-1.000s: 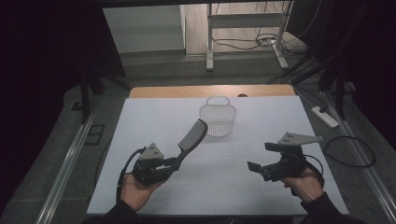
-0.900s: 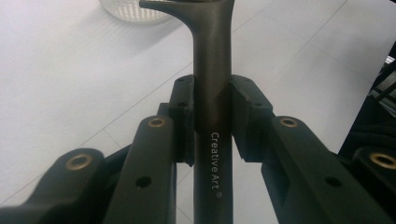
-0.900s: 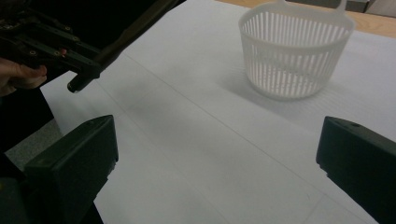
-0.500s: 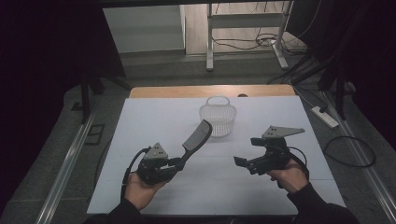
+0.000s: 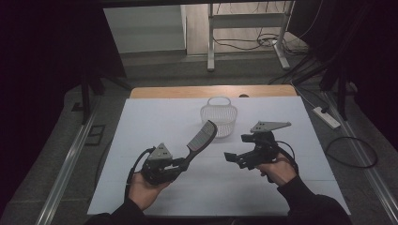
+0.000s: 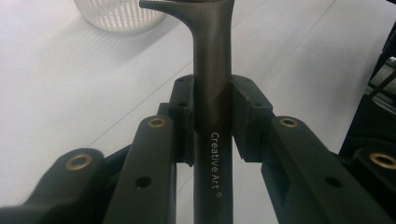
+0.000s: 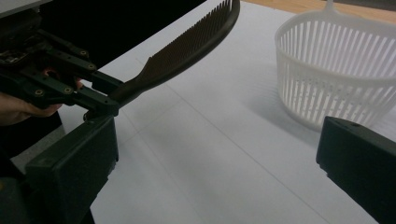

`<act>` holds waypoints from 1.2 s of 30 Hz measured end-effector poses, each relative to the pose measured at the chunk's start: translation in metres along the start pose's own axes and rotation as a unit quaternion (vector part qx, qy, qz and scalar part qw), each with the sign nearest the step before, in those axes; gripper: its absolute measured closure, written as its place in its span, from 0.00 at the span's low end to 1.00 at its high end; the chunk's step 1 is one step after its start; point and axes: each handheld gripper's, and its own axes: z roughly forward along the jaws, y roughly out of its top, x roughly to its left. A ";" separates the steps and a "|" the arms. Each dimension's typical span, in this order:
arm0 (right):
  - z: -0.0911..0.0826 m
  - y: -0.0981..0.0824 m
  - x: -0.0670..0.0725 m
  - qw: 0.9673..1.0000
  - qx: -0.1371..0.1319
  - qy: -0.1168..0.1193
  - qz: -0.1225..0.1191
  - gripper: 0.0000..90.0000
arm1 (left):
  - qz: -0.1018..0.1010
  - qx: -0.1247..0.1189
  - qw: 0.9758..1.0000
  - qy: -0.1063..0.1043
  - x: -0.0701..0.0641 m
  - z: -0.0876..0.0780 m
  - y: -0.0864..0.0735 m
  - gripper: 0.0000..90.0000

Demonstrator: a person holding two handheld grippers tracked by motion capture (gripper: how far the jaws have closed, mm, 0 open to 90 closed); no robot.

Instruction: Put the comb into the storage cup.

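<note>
The left tool (image 5: pixel 180 164) is clamped tight on the handle of a dark comb (image 5: pixel 202 135). The comb sticks up and forward over the white desk (image 5: pixel 141 140), with its toothed end close to a white basket (image 5: pixel 219 115). It is in the air, not touching the desk. In the left gripper view the two jaws press on both sides of the handle (image 6: pixel 212 116), which has small words printed on it.

The right tool (image 5: pixel 229 157) has its jaws wide apart and holds nothing. It points at the comb from the side.

It looks like the comb should go into the basket, or pass to the other tool. To do it well, keep the left tool squeezed so the comb does not slip. Lift the toothed end over the basket's rim (image 7: pixel 299 25) without bumping it, because the basket looks light and may slide. If the right tool takes the comb, it should close on the handle first, before the left one lets go.
</note>
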 end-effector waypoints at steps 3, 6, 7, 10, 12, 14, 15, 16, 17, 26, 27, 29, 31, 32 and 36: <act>0.006 0.003 0.001 1.000 0.007 0.001 0.000 0.00 | 0.003 0.000 1.000 -0.001 -0.001 0.001 0.001 0.80; 0.011 0.007 0.002 1.000 0.014 0.009 0.012 0.00 | 0.005 -0.001 1.000 -0.001 -0.002 0.002 0.001 0.80; 0.012 0.008 0.002 1.000 0.016 0.011 0.015 0.00 | 0.005 -0.001 1.000 -0.001 -0.002 0.002 0.002 0.80; 0.018 0.011 0.003 0.999 0.025 0.020 0.022 0.00 | 0.006 -0.002 1.000 -0.003 -0.002 0.003 0.002 0.80; 0.023 0.014 0.004 0.999 0.032 0.026 0.025 0.00 | 0.009 -0.003 1.000 -0.003 -0.003 0.004 0.003 0.80; 0.025 0.015 0.005 0.999 0.034 0.026 0.026 0.00 | 0.009 -0.003 1.000 -0.003 -0.004 0.004 0.003 0.80; 0.026 0.016 0.006 0.999 0.037 0.026 0.025 0.00 | 0.010 -0.004 1.000 -0.003 -0.004 0.004 0.004 0.80; 0.028 0.017 0.007 0.999 0.040 0.028 0.025 0.00 | 0.010 -0.005 1.000 -0.004 -0.004 0.004 0.004 0.80; 0.032 0.018 0.008 0.998 0.046 0.028 0.026 0.00 | 0.012 -0.006 1.000 -0.004 -0.005 0.004 0.004 0.80; 0.044 0.024 0.007 0.996 0.057 0.036 0.050 0.00 | 0.017 -0.011 1.000 -0.005 -0.006 0.005 0.006 0.80; 0.045 0.025 0.007 0.996 0.057 0.037 0.052 0.00 | 0.018 -0.011 1.000 -0.005 -0.007 0.005 0.006 0.80; 0.047 0.026 0.007 0.996 0.059 0.037 0.053 0.00 | 0.019 -0.011 1.000 -0.005 -0.007 0.005 0.007 0.80; 0.050 0.027 0.007 0.996 0.062 0.038 0.055 0.00 | 0.019 -0.013 1.000 -0.006 -0.007 0.005 0.007 0.80; 0.050 0.027 0.007 0.996 0.062 0.038 0.055 0.00 | 0.019 -0.013 1.000 -0.006 -0.007 0.005 0.007 0.80; 0.054 0.029 0.007 0.995 0.067 0.045 0.058 0.00 | 0.021 -0.013 1.000 -0.007 -0.008 0.006 0.007 0.80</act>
